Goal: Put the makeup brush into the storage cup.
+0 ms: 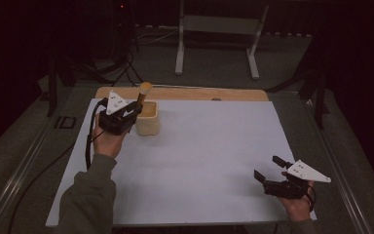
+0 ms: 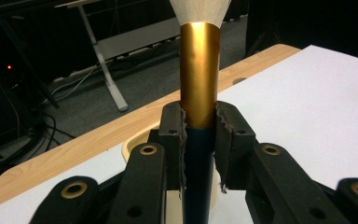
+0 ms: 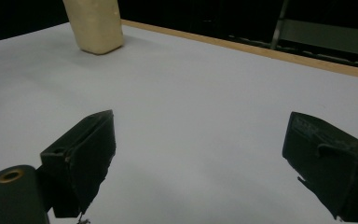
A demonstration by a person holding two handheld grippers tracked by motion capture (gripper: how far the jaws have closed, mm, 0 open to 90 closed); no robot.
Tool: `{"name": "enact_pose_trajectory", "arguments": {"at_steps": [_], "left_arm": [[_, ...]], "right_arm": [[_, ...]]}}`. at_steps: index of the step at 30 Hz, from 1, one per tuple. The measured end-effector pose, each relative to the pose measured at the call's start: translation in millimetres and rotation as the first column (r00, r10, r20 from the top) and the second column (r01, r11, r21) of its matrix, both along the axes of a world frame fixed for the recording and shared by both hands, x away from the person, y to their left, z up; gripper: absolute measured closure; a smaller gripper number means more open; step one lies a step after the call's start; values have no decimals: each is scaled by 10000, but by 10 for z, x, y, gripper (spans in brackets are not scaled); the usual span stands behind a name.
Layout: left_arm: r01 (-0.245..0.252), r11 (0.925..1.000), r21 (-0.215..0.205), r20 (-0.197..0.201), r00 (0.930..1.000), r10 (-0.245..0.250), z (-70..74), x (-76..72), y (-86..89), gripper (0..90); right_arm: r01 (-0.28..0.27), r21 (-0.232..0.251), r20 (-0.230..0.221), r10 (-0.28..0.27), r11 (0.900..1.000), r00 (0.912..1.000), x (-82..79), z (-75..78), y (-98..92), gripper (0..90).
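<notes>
On the white sheet over the wooden table, the left gripper clamps a gold-and-navy bristle brush upright above the cream plastic cup, best lowered straight in, while the right gripper waits open.

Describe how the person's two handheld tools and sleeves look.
Both tools, left tool and right tool, are black with two jaws, brass-coloured pivot rivets and a white three-cornered plate on top. A black cable trails from the left one. The sleeve is olive grey.
</notes>
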State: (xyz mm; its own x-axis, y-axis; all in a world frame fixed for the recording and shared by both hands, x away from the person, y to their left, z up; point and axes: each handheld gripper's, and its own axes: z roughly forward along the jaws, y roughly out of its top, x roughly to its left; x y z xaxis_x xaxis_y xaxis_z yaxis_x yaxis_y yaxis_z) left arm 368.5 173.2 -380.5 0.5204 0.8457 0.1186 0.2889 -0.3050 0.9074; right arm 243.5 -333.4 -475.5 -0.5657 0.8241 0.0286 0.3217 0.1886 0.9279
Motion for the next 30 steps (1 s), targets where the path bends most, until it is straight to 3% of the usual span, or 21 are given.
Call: {"name": "enact_pose_trajectory", "arguments": {"at_steps": [12, 30], "left_arm": [[-92, 9992, -402, 156, 9998, 99, 49, 113, 24, 752], [-389, 9976, -574, 87, 9992, 395, 76, 267, 6, 752]], "right_arm": [[16, 55, 25, -17, 10000, 10000, -6, 1, -13, 94], [-30, 52, -18, 30, 10000, 10000, -5, -2, 1, 94]]}}
